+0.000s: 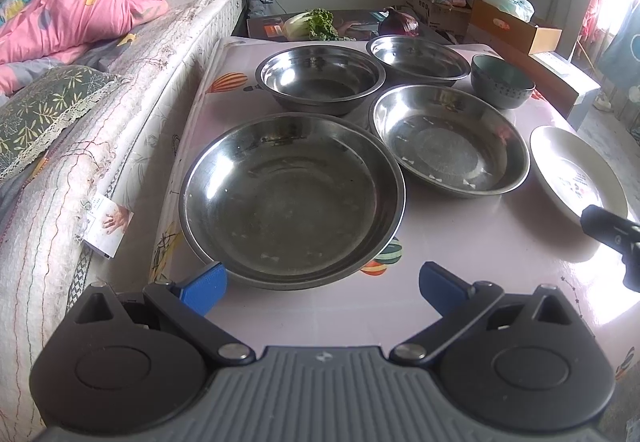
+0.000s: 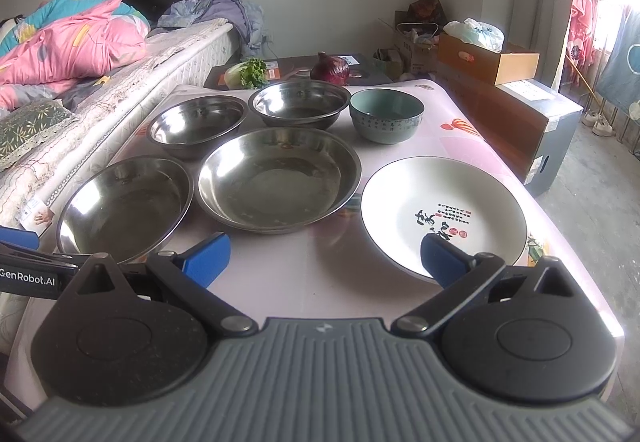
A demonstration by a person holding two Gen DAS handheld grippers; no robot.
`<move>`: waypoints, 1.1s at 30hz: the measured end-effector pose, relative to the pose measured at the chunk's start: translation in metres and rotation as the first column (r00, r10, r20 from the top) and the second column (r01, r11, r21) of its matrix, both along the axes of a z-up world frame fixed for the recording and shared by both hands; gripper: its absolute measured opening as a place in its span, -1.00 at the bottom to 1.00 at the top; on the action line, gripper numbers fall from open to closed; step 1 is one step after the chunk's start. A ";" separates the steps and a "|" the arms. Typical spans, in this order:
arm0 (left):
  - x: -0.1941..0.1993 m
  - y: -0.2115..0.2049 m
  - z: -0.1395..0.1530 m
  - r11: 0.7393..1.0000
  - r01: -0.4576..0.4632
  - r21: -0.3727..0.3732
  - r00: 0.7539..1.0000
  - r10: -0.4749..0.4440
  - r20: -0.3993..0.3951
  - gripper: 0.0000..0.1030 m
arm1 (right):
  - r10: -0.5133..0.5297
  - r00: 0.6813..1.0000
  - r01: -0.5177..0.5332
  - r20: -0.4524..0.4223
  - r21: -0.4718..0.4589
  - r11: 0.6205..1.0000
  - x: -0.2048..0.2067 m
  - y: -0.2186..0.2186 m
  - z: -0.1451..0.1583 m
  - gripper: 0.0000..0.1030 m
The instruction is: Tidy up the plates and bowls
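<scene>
Four stainless steel dishes, shiny, round, empty: large shallow steel pan just ahead of left gripper; second shallow steel pan ahead-right of it; two deeper steel bowls farther back. Teal ceramic bowl far ahead of right gripper. White ceramic plate, dark rim, printed characters, just ahead-right; right blue finger pad overlaps its near rim in view. Both grippers wide apart, holding nothing. Counter glossy, pink patterned cover.
</scene>
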State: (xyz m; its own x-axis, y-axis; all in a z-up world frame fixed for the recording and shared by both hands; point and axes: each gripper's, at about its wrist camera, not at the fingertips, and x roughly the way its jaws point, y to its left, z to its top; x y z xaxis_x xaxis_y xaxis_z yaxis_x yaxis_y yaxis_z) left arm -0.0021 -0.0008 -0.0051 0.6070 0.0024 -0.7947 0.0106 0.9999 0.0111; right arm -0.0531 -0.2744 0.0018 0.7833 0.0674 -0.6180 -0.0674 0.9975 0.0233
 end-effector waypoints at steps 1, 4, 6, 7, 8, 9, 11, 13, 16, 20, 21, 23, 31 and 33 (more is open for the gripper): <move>0.000 0.000 0.000 1.000 0.000 0.000 1.000 0.000 0.000 1.00 | 0.000 1.000 0.000 0.000 0.001 1.000 0.000 0.000 0.000 0.98; 0.000 0.000 0.000 1.000 0.001 -0.002 1.000 -0.001 -0.002 1.00 | -0.001 1.000 0.001 -0.002 0.001 1.000 0.000 0.000 0.000 0.98; 0.000 0.000 -0.001 1.000 0.000 -0.001 1.000 0.000 -0.004 1.00 | -0.003 1.000 0.003 -0.005 0.003 1.000 0.001 0.000 -0.001 0.98; 0.000 0.000 -0.001 1.000 0.000 -0.002 1.000 0.000 -0.004 1.00 | -0.003 1.000 0.003 -0.006 0.004 1.000 0.002 0.000 -0.001 0.98; 0.000 0.000 -0.001 1.000 0.000 -0.002 1.000 0.000 -0.004 1.00 | -0.004 1.000 0.004 -0.007 0.005 1.000 0.002 -0.001 -0.001 0.98; 0.000 0.000 -0.001 1.000 0.000 -0.002 1.000 0.000 -0.004 1.00 | -0.005 1.000 0.005 -0.008 0.006 1.000 0.002 -0.001 -0.001 0.98; 0.000 0.000 -0.001 1.000 -0.001 -0.002 1.000 0.001 -0.004 1.00 | -0.006 1.000 0.006 -0.009 0.007 1.000 0.003 -0.001 -0.002 0.98; 0.001 0.001 -0.001 1.000 -0.004 -0.003 1.000 0.004 -0.007 1.00 | -0.008 1.000 0.008 -0.009 0.006 1.000 0.003 -0.001 -0.002 0.98; 0.002 0.002 0.000 1.000 -0.012 0.004 1.000 0.012 -0.007 1.00 | -0.009 1.000 0.009 -0.011 0.009 1.000 0.005 -0.001 -0.001 0.98; 0.001 0.001 0.002 1.000 -0.017 0.023 1.000 0.017 0.008 1.00 | -0.004 1.000 0.004 -0.002 0.033 0.999 0.003 -0.002 -0.001 0.98; 0.002 0.001 0.002 1.000 -0.014 0.021 1.000 0.014 0.007 1.00 | 0.000 1.000 0.000 -0.003 0.039 0.999 0.003 -0.002 -0.001 0.98; 0.002 0.003 0.001 1.000 -0.007 0.013 1.000 0.007 0.006 1.00 | 0.004 1.000 -0.003 -0.012 0.033 0.999 0.006 -0.001 -0.002 0.98; 0.008 0.011 -0.004 1.000 0.029 -0.003 1.000 -0.029 -0.005 1.00 | -0.021 1.000 0.022 0.017 -0.031 0.999 0.009 0.013 0.008 0.98; 0.009 0.014 -0.006 0.999 0.041 -0.006 0.999 -0.041 -0.009 1.00 | -0.025 0.999 0.026 0.020 -0.046 0.999 0.010 0.018 0.010 0.98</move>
State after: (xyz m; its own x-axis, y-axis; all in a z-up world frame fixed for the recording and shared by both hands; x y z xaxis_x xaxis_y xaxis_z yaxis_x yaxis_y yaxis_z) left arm 0.0067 0.0135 -0.0110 0.5990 -0.0270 -0.8003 0.0517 0.9987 0.0050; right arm -0.0432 -0.2560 0.0113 0.7960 0.0192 -0.6050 -0.0421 0.9988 -0.0237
